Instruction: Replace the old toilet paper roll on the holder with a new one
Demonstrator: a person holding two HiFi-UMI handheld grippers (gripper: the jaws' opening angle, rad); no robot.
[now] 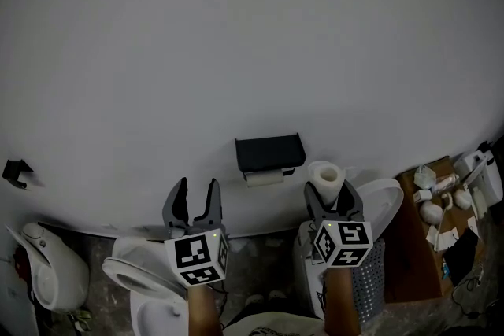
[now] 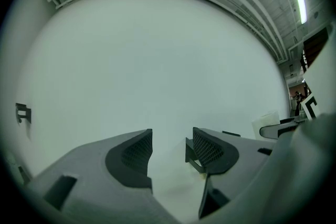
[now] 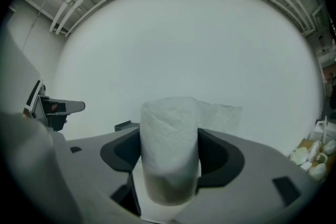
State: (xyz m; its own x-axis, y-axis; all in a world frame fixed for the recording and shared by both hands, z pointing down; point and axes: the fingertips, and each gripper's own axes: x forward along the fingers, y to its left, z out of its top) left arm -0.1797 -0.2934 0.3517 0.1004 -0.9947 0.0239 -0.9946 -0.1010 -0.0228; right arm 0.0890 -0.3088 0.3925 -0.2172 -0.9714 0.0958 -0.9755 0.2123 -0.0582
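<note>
A black toilet paper holder (image 1: 269, 153) is fixed to the white wall, with a thin, nearly used-up roll (image 1: 264, 179) hanging under it. My right gripper (image 1: 331, 203) is shut on a full white toilet paper roll (image 1: 325, 181), held upright just right of the holder; in the right gripper view the roll (image 3: 169, 148) fills the gap between the jaws, a loose sheet trailing behind it. My left gripper (image 1: 194, 204) stands open with nothing in it, lower left of the holder. Its dark ribbed fingers (image 2: 208, 150) are apart before the bare wall.
A white toilet (image 1: 153, 279) with its seat up is below my left gripper. Another white fixture (image 1: 49, 267) stands at the far left. A black wall hook (image 1: 16, 171) is at the left. A mesh bin (image 1: 367, 285) and a wooden shelf (image 1: 409, 248) with small items are at the right.
</note>
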